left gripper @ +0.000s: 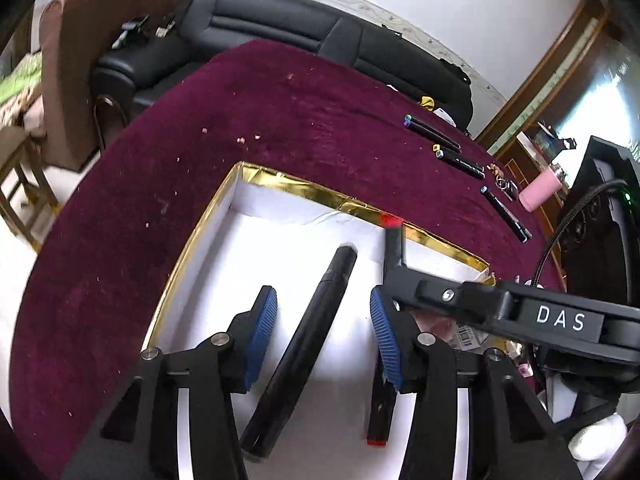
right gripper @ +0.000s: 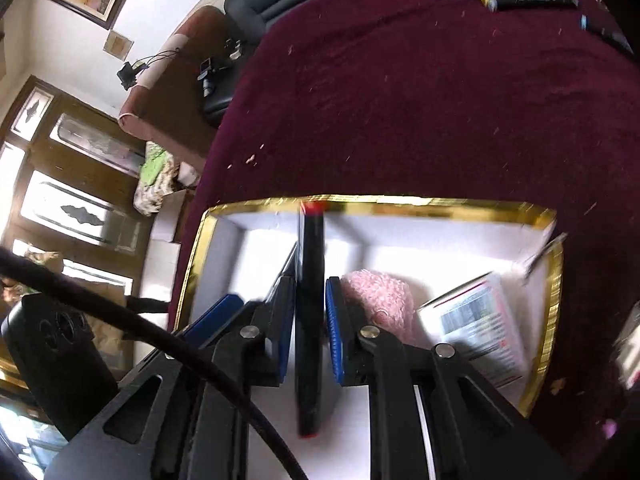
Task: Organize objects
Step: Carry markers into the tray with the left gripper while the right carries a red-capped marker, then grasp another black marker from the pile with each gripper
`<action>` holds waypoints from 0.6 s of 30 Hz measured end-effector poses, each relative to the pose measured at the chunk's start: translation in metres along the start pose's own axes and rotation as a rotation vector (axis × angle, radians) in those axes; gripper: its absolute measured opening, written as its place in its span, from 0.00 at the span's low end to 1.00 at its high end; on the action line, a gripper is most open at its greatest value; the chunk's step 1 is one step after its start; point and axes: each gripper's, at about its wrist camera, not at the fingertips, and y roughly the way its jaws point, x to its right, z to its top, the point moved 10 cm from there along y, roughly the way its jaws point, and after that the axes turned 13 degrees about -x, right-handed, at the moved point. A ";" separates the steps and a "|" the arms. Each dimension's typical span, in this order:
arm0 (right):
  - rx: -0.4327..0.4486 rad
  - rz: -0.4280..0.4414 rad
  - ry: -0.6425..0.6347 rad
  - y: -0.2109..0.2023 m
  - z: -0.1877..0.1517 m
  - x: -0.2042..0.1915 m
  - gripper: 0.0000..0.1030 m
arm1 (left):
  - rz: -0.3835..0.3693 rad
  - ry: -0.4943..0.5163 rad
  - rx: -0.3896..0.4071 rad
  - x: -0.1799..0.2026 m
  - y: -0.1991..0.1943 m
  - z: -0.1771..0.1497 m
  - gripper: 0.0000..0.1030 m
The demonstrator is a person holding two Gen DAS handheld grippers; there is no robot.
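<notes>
Nearest in the left wrist view, the left claw [left gripper: 323, 336] is seen spread, its blue ribbed pads standing clear on both sides of a plain black marker [left gripper: 304, 344] that lies on the white floor of the gold-rimmed white cardboard box [left gripper: 280, 184]. That marker is judged to be already delivered, so the left claw is best lifted straight up, so that the barrel is not dragged or rolled by a pad.

In the right wrist view, the right claw [right gripper: 311, 330] is seen nearly pressed together around a black marker with red end caps [right gripper: 309, 320]; the left pad lies against the barrel, while a thin gap may be open at the right pad, though blur prevents certainty. This marker is held low inside the same box, parallel to the first. It should be let down until it rests on the floor before the pads are parted fully, and the opening should be kept small, since a fluffy pink item [right gripper: 380, 300] lies just beside the right pad and a printed packet [right gripper: 480, 328] sits near it.

Farther off, several black markers with coloured caps [left gripper: 448, 148] are left on the burgundy velvet-covered bench [left gripper: 300, 112], and these are judged to be collected next.
</notes>
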 end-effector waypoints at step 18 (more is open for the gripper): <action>0.210 0.176 -0.011 -0.147 -0.088 0.060 0.30 | -0.144 -0.238 0.201 0.007 -0.052 -0.064 0.41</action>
